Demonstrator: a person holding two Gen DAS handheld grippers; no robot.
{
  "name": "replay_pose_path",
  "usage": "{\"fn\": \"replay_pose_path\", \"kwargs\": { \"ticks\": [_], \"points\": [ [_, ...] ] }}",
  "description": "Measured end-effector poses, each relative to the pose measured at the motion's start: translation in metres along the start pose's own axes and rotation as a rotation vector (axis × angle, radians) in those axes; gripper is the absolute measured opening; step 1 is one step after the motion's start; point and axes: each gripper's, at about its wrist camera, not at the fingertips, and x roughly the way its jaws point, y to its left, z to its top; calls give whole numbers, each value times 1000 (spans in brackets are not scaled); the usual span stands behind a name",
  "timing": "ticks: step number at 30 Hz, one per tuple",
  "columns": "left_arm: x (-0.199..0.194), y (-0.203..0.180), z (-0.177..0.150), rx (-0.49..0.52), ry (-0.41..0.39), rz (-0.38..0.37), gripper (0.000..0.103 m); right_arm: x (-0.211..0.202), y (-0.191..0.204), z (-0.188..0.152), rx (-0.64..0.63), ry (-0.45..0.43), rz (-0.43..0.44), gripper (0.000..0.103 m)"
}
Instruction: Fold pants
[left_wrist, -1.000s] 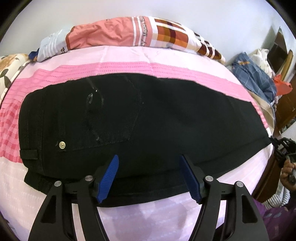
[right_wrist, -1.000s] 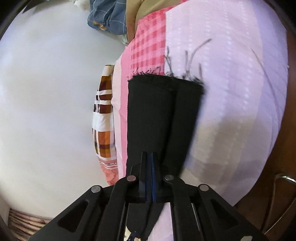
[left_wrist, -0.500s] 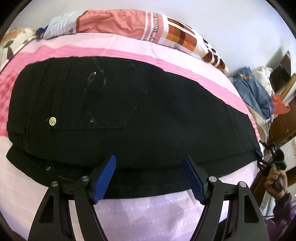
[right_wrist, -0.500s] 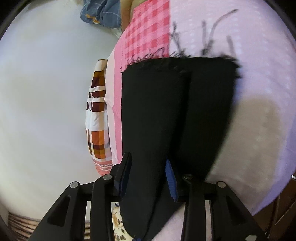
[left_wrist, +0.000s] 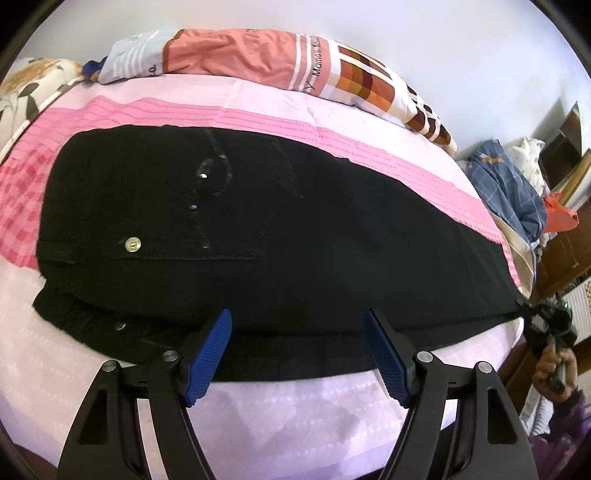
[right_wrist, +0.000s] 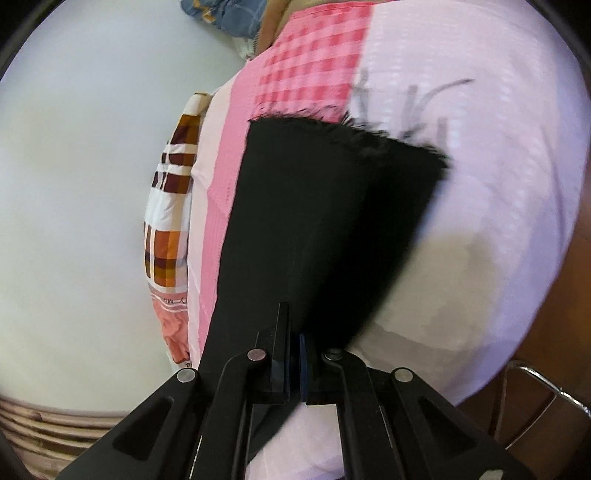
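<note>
Right now the left tongs (left_wrist: 297, 354) are hovering with their blue pads (left_wrist: 208, 350) spread wide and nothing between them, their tips sitting just over the near edge of the black pants (left_wrist: 295, 240). Beyond those tips the pants are lying flat across the pink bedspread (left_wrist: 258, 118), folded lengthwise with one leg on top of the other, the waist out to the left with a brass button (left_wrist: 133, 244) showing, the legs running off to the right. Farther past the pants a rolled quilt (left_wrist: 295, 70) in orange, brown and white checks is lying along the far side of the bed against the wall. At the far right of the left view, the right tongs (left_wrist: 546, 325) are sitting small at the pants' leg end. Seen from their own camera, the right tongs (right_wrist: 295, 363) are clenching the black cloth, the pants (right_wrist: 314, 221) stretching away from the pinched tips to a frayed hem (right_wrist: 347, 129), with the bedspread (right_wrist: 480, 184) underneath and the quilt (right_wrist: 166, 221) away to the left.
</note>
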Motion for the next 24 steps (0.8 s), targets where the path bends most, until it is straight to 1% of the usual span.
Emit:
{"fn": "replay_pose_path", "kwargs": {
  "ticks": [3,4,7,9,10,11,12,13,14,15,16,17,19,22,24],
  "points": [
    [1,5,-2,-3,-1,15,75,3,-16,3,46,-3,3,3],
    [1,6,-4,-6,3,21,75,4,-21,3,63,-2,17,3],
    [3,10,-9,-29,10,18,75,-3,-23,3,67,-20,22,5],
    [1,12,-12,-37,1,11,75,-7,-27,3,118,-25,67,15],
    [0,12,-13,-39,-2,11,75,-8,-27,0,139,-15,85,27],
    [-1,12,-14,-43,-5,7,75,-8,-22,-6,135,-5,107,35],
    [-2,12,-14,-46,-6,2,75,-6,-13,-15,110,10,128,44],
    [-3,12,-14,-48,-8,-7,75,0,0,-28,69,38,128,47],
    [-4,12,-14,-48,-12,-11,75,10,12,-42,38,82,128,47],
    [-5,11,-14,-45,-20,-13,75,22,21,-58,26,141,153,47],
    [-6,10,-14,-42,-26,-15,75,43,33,-82,22,230,180,47],
    [-7,10,-14,-42,-28,-19,75,55,39,-96,12,279,179,47],
    [-8,9,-15,-42,-31,-29,75,89,57,-137,-27,423,181,47],
    [-10,12,-18,-55,-38,-39,75,123,68,-174,-67,533,133,47],
    [-11,17,-20,-75,-42,-49,75,133,70,-183,-76,560,97,46]
  ]
}}
